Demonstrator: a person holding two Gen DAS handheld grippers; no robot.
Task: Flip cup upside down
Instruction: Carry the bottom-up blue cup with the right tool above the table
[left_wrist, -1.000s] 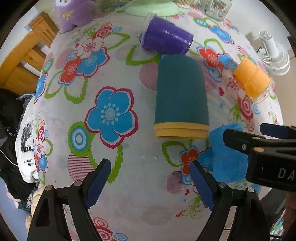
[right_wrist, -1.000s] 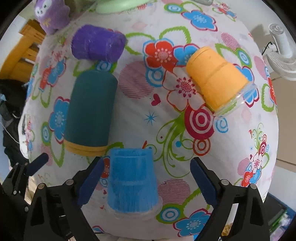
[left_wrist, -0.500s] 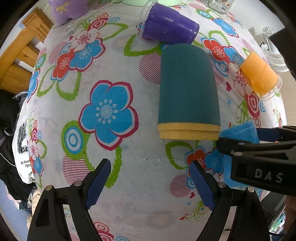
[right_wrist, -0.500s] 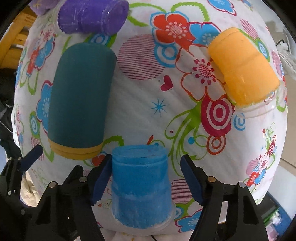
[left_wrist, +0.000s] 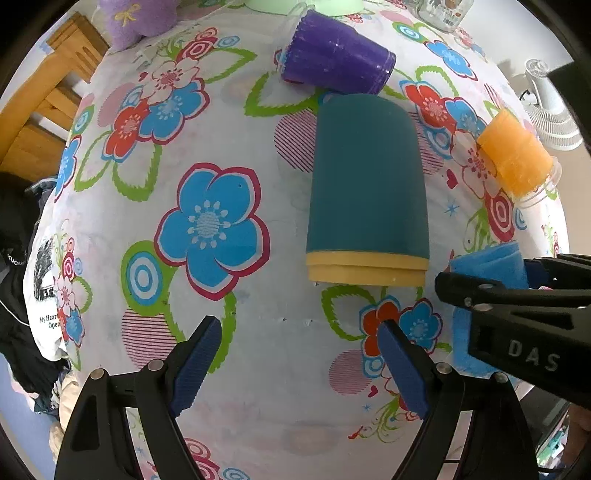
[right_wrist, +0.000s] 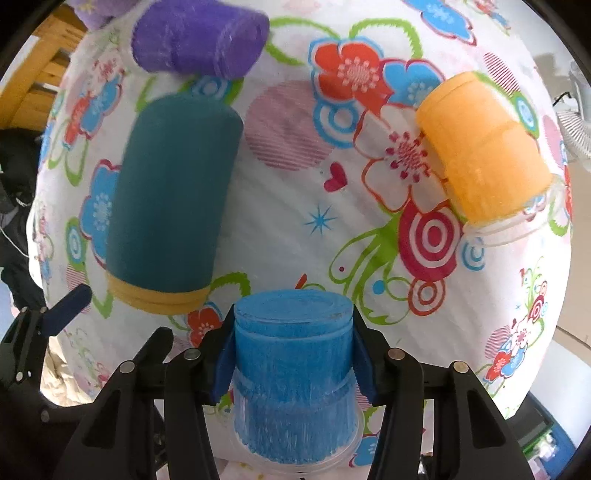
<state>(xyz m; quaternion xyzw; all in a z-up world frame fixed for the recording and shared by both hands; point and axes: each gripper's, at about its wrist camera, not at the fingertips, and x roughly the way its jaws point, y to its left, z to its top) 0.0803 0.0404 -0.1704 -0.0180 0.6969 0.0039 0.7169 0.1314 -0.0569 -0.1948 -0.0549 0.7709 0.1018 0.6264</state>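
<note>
**Blue cup clamped in the right claw**

Blue cup (right_wrist: 291, 373) sits between the two blue pads of the right gripper (right_wrist: 291, 354), both pads pressed flat against its sides, so the jaws are closed on it. Its closed base points away from the camera and its clear flared rim lies nearest the lens, low in the right wrist view. From the left wrist view the same cup (left_wrist: 487, 266) shows only as a blue patch behind the black arm of the right gripper. The left gripper (left_wrist: 299, 365) hovers with its jaws spread wide and nothing between them, just short of the teal cup.

A white tablecloth (left_wrist: 258, 184) printed with blue and red flowers covers the surface. A wooden chair (left_wrist: 48, 114) stands at the far left edge and a white fan (left_wrist: 554, 114) beyond the right edge.

A teal cup (left_wrist: 365, 184) with a yellow band at its near end lies on its side. A purple cup (left_wrist: 336, 66) lies just beyond it, very close or touching. An orange cup (right_wrist: 484, 147) lies on its side well to the right. Whether any holds anything cannot be told.
</note>
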